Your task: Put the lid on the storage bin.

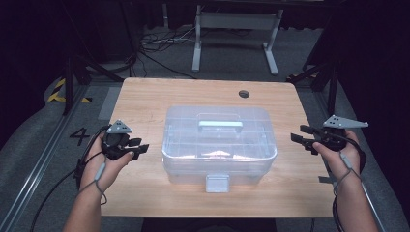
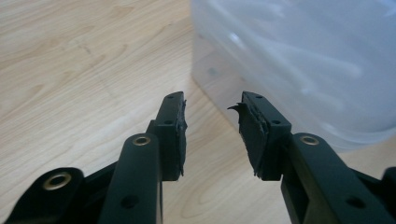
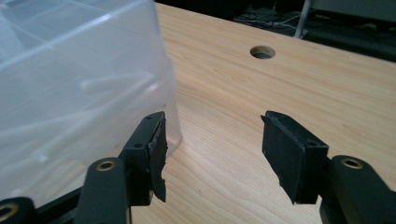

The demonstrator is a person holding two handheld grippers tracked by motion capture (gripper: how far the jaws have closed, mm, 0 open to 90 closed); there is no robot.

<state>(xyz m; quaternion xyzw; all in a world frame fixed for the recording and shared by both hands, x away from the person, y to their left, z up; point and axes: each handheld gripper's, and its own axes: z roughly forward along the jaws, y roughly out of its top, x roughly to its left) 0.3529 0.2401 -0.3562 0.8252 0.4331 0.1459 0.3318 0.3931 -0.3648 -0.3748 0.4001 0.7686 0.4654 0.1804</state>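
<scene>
Clear plastic box (image 1: 219, 145), lid shut, contents unclear, on table (image 1: 145, 96)

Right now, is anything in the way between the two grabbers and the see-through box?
No. Bare table lies between the left gripper and the clear box, and between the right gripper and it. Both grippers are open and empty.

Numeral "4" marked on grey floor (image 1: 34, 145), left of table (image 1: 145, 96).

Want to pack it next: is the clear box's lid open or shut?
Shut: the lid lies flat on the clear box, front latch down.
</scene>
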